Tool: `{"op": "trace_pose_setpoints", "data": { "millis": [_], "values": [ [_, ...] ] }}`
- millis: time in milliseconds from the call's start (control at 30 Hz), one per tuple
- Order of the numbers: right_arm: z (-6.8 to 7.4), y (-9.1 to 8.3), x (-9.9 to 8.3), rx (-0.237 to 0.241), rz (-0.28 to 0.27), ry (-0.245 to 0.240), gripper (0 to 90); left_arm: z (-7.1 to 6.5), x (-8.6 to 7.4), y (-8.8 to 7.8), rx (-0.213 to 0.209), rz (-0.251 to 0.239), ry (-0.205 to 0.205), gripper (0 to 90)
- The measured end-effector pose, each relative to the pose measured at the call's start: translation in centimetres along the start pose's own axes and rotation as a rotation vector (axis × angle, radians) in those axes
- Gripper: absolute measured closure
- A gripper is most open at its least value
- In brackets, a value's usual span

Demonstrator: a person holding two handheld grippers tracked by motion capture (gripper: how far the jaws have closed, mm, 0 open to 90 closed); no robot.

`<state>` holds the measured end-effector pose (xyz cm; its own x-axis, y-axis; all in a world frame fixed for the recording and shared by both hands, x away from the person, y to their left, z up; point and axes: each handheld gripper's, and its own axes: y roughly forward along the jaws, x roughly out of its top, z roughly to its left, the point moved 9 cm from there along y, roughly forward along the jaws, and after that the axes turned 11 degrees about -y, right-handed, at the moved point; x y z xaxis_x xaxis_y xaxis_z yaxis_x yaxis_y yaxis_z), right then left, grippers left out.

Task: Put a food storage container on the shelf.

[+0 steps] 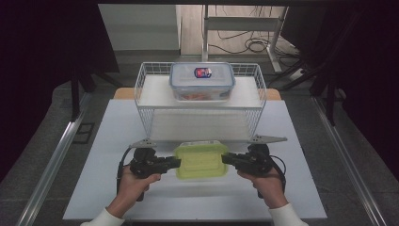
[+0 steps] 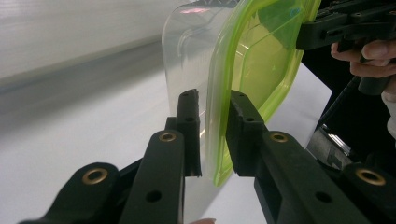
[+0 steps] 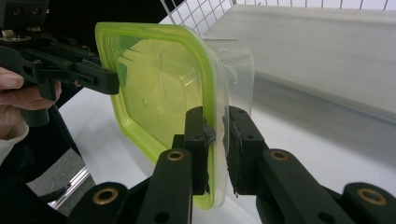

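Between both grippers hangs the green-lidded container (image 1: 201, 160), its rim pinched by left gripper (image 2: 212, 135) and right gripper (image 3: 215, 135); high view adds a wire basket (image 1: 146, 101).

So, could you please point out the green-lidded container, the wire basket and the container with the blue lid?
green-lidded container (image 1: 201, 160), high view, middle of its lid.
wire basket (image 1: 141, 101), high view, left wall.
container with the blue lid (image 1: 202, 75), high view, lid top.

Lime-green lid (image 1: 201, 159), white wire basket (image 1: 146, 89)

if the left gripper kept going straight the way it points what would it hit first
Probably the right gripper. The left gripper, clamped on the green-lidded container, points across it at the right one; depth is uncertain.
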<state>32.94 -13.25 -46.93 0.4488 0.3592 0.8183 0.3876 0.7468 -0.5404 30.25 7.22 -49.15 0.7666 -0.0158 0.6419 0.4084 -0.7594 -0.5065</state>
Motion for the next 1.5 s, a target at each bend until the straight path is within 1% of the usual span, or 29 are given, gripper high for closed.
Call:
{"op": "trace_pose_setpoints", "data": {
  "millis": [233,367,433,500,767,900,1067,1167,1333,1500],
  "values": [
    [0.1,-0.6,1.4,-0.009,-0.011,-0.017,79.0,-0.6,1.3,-0.6,-0.001,-0.013,0.012,77.0],
    [0.1,-1.1,2.4,-0.016,-0.024,-0.027,79.0,-1.2,2.4,-1.1,-0.001,-0.026,0.024,76.9],
    [0.1,-1.4,3.0,-0.023,-0.030,-0.037,79.0,-1.5,3.0,-1.4,0.009,-0.031,0.038,76.9],
    [0.1,-1.6,3.6,-0.028,-0.036,-0.047,79.1,-1.8,3.6,-1.7,0.008,-0.038,0.044,77.0],
    [0.0,-2.7,6.6,-0.043,-0.076,-0.078,79.1,-3.1,6.6,-3.2,0.012,-0.077,0.085,77.0],
    [-0.1,-3.4,8.3,-0.055,-0.092,-0.098,79.1,-3.8,8.4,-4.0,0.026,-0.094,0.115,77.0],
    [-0.5,-3.9,10.3,-0.066,-0.105,-0.109,79.1,-4.7,10.6,-4.9,0.033,-0.119,0.138,76.9],
    [-0.7,-4.3,11.4,-0.064,-0.117,-0.112,79.0,-5.1,11.7,-5.3,0.033,-0.128,0.144,76.9],
    [-0.9,-4.7,13.0,-0.074,-0.128,-0.126,79.1,-5.4,13.2,-5.8,0.040,-0.133,0.165,77.0],
    [-1.3,-5.0,14.3,-0.075,-0.139,-0.133,79.1,-5.7,14.4,-6.1,0.036,-0.141,0.168,76.9]
  ]
}}
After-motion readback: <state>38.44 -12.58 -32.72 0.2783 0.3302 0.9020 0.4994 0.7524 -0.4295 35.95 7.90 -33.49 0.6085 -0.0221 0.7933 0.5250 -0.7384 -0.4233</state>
